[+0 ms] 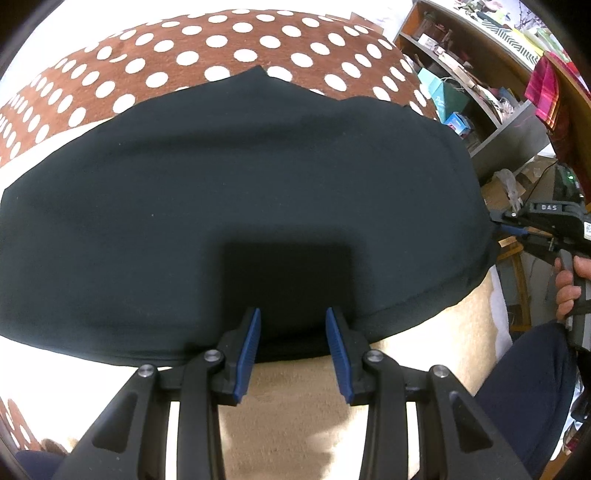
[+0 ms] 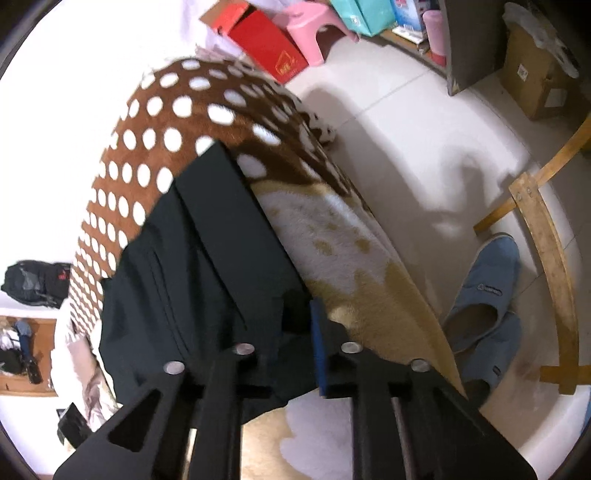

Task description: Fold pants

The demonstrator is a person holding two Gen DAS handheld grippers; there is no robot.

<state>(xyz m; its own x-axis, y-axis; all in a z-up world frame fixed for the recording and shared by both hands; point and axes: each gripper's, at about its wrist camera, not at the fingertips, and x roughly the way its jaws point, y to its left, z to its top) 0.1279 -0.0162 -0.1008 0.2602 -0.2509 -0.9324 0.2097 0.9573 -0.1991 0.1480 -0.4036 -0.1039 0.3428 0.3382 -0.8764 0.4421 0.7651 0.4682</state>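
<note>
The dark pants (image 1: 240, 192) lie flat and folded on a brown blanket with white dots (image 1: 221, 40). My left gripper (image 1: 293, 321) is open, its blue pads at the pants' near edge, holding nothing. My right gripper (image 1: 506, 225) shows at the pants' right edge in the left wrist view. In the right wrist view the pants (image 2: 207, 258) run away from the camera, and my right gripper (image 2: 299, 314) has its jaws apart over the near hem, with cloth lying between the fingers. One blue pad (image 2: 317, 332) shows; the other finger is hidden against the dark cloth.
The blanket covers a bed with a cream and tan fleece part (image 2: 343, 236). A pair of blue slippers (image 2: 484, 306) and a wooden curved frame (image 2: 554, 251) are on the tiled floor to the right. Shelves with clutter (image 1: 461, 74) stand behind. A red box (image 2: 266, 44) and pink stool (image 2: 314, 26) are beyond.
</note>
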